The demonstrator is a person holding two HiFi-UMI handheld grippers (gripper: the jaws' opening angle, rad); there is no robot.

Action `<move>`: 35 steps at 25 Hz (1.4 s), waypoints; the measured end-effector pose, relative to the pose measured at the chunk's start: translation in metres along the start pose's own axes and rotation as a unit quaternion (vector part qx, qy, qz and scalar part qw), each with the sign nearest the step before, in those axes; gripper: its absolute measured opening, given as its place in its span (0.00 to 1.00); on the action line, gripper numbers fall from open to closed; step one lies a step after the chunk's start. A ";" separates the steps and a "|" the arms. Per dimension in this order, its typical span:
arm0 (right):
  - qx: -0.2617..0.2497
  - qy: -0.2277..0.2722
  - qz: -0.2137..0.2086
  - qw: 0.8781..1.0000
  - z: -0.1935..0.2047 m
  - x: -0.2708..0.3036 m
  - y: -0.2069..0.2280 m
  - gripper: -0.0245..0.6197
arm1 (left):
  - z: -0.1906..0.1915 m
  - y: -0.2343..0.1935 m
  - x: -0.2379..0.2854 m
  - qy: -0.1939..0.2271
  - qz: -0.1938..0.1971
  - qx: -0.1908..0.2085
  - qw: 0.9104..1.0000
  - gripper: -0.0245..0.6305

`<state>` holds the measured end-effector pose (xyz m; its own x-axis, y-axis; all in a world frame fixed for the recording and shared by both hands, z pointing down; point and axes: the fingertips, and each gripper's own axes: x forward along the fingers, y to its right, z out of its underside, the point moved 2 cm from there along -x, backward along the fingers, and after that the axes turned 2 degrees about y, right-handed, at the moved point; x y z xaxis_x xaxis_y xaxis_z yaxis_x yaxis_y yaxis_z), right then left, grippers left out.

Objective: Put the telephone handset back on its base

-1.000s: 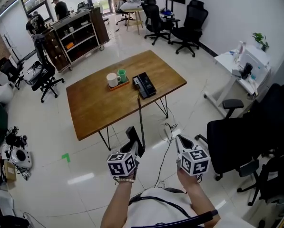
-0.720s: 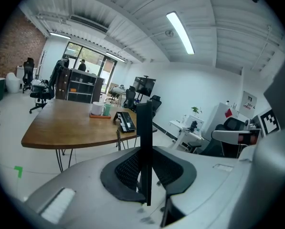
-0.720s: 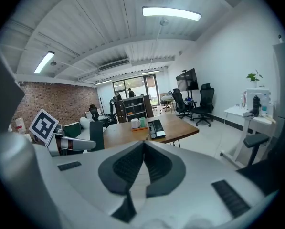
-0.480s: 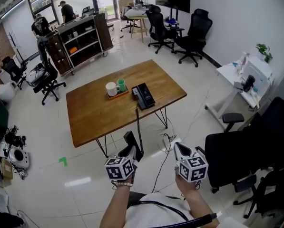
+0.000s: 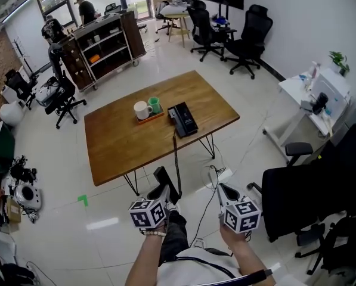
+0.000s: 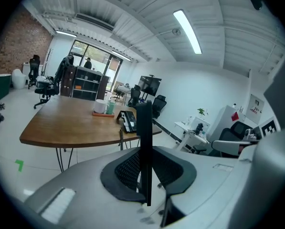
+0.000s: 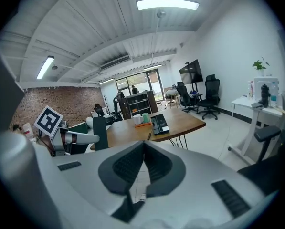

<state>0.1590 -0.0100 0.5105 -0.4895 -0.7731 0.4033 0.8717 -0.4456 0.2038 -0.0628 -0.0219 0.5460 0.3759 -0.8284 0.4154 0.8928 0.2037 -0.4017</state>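
The black telephone base (image 5: 182, 119) lies on the wooden table (image 5: 124, 145), far ahead of me, near its right edge; it also shows as the base (image 6: 129, 120) and the base (image 7: 159, 123). My left gripper (image 5: 166, 190) is shut on the black handset (image 5: 164, 181), which stands upright between the pads as the handset (image 6: 143, 147). A dark cord (image 5: 176, 157) runs from the base down to the handset. My right gripper (image 5: 226, 191) is level with the left one, shut and empty, its pads meeting in the right gripper (image 7: 143, 159) view. Both are over the floor, short of the table.
A white mug (image 5: 142, 109) and a green cup (image 5: 154, 105) stand on a small tray left of the base. Black office chairs (image 5: 297, 189) crowd my right side. A white desk (image 5: 312, 91) stands at the right wall, and a shelf cart (image 5: 103, 43) and people are at the back.
Both grippers sit slightly lower in the head view and the table has shifted a little. A dark trouser leg now shows under the left gripper. The hold on the handset is unchanged.
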 end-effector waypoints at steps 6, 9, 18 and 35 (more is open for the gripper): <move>0.001 0.001 0.009 1.000 -0.010 0.024 0.010 0.05 | -0.013 -0.010 0.034 -0.008 0.021 -0.008 1.000 0.15; -0.001 -0.001 0.013 1.000 -0.018 0.040 0.016 0.05 | -0.017 -0.018 0.056 -0.016 0.032 -0.023 0.999 0.15; 0.004 -0.001 0.028 1.000 -0.058 0.098 0.039 0.05 | -0.048 -0.042 0.116 -0.031 0.067 -0.064 0.995 0.15; 0.001 -0.018 0.037 0.999 -0.102 0.207 0.038 0.05 | -0.107 -0.074 0.203 -0.045 0.187 -0.100 0.976 0.14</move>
<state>0.0886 -0.2336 0.5110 -0.4228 -0.7875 0.4485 0.9055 -0.3867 0.1746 -0.0788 -0.2606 0.5724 0.6945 -0.6646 0.2757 0.6262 0.3696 -0.6865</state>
